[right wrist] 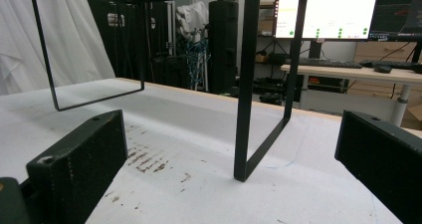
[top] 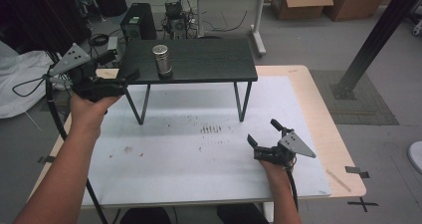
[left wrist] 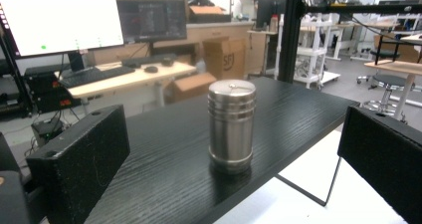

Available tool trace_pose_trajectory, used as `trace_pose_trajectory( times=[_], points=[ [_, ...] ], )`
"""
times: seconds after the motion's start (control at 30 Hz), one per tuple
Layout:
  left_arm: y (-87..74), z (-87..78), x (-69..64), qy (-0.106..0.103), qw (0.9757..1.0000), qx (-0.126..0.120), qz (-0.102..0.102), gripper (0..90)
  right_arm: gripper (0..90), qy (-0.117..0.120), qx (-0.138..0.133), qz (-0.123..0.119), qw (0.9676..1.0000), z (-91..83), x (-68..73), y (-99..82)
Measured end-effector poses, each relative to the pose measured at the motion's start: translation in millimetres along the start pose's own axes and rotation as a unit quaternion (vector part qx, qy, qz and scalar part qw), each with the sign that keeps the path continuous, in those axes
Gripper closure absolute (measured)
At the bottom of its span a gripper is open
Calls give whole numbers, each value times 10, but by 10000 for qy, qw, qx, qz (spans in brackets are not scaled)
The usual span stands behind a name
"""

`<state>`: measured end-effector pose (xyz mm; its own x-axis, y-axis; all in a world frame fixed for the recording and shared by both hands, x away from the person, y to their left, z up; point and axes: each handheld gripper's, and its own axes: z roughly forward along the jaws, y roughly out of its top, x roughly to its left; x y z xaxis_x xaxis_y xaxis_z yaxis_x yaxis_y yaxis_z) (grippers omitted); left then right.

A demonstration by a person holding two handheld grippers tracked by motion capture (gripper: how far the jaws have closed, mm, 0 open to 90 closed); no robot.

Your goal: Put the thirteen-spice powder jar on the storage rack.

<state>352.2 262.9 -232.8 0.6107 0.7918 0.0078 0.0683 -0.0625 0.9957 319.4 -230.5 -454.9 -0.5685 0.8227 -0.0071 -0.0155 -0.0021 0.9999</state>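
Note:
A steel canister with a ribbed lid stands upright on the left part of a small black shelf, which is raised on thin metal legs. My left gripper hovers at the shelf's left end, open, pointing at the canister. In the left gripper view the canister stands ahead between the two wide-apart fingers, touching neither. My right gripper rests low on the white mat at the front right, open and holding nothing. Its view looks under the shelf at a black leg.
A white mat with brown stains covers the wooden table. The shelf's legs stand on the mat. A black slanted post rises beyond the table's right edge. Desks, monitors and boxes stand farther off.

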Motion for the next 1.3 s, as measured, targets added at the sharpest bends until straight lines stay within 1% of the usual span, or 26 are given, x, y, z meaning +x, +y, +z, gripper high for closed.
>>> trace_pose_trajectory(
  times=[0.13, 0.17, 0.2, 0.23, 0.27, 0.3, 0.37, 0.4, 0.43, 0.47, 0.57, 0.67, 0.7, 0.77, 0.93, 1.0, 1.07, 1.17, 1.2, 1.27, 1.3],
  points=[
    [-118, -60, 16, -15, 10000, -72, -27, 3, 0, 0, 2, -2, 10000, 0, 1, 0],
    [-163, -83, 25, -16, 9999, -137, -39, 3, 0, 0, 3, -3, 10000, -1, 1, 0],
    [-163, -83, 25, -16, 9999, -137, -39, 3, 0, 1, 0, -7, 10000, -1, 1, 0],
    [-232, -114, 40, -77, 9995, -315, -68, 3, 0, 1, 1, -6, 10000, -1, 1, 0],
    [-232, -114, 40, -77, 9995, -315, -68, 3, 0, 1, 1, -6, 10000, -1, 1, 0],
    [-317, -150, 47, -167, 9977, -653, -82, 3, 0, 1, 1, -5, 10000, -1, 1, 0],
    [-382, -182, 51, -129, 9967, -800, -105, 3, 0, 1, 3, -3, 10000, -1, 1, 0],
    [-382, -182, 51, -129, 9967, -800, -105, 2, 0, 1, 3, -3, 10000, -1, 1, 0],
    [-435, -207, 59, -150, 9960, -866, -136, 2, 0, 2, -1, -10, 10000, -1, 1, 0],
    [-435, -207, 59, -150, 9960, -866, -136, 2, 0, 2, -1, -10, 10000, -1, 1, 0],
    [-525, -245, 63, -103, 9959, -900, -61, 2, 0, 3, 0, -8, 10000, -1, 0, 0],
    [-564, -258, 65, -81, 9959, -897, -20, 2, 0, 3, 1, -11, 10000, 0, 0, 0],
    [-605, -275, 64, -78, 9954, -955, 4, 2, 0, 3, 1, -3, 10000, -1, 0, 0],
    [-652, -284, 59, -64, 9951, -990, 15, 2, 0, 1, -4, -3, 10000, 0, 1, 0],
    [-782, -296, 47, -42, 9959, -907, -16, 2, 0, 2, 0, -11, 10000, 0, 1, 0],
    [-853, -305, 47, -23, 9962, -871, -60, 2, 0, 2, 1, -11, 10000, 0, 0, 0],
    [-878, -309, 47, -19, 9962, -870, -75, 2, 0, 3, 1, -13, 10000, 0, 1, 0],
    [-1011, -322, 48, 0, 9965, -820, -163, 2, 0, 4, 5, -8, 10000, 0, 0, 0],
    [-1011, -322, 48, 0, 9965, -820, -163, 2, 0, 4, 5, -8, 10000, 0, 0, 0],
    [-1086, -329, 36, -19, 9968, -764, -232, 2, 0, 3, 5, -9, 10000, 1, 1, 0],
    [-1147, -338, 20, -35, 9970, -738, -229, 2, 0, 3, 4, -7, 10000, 0, 0, 0]
  ],
)
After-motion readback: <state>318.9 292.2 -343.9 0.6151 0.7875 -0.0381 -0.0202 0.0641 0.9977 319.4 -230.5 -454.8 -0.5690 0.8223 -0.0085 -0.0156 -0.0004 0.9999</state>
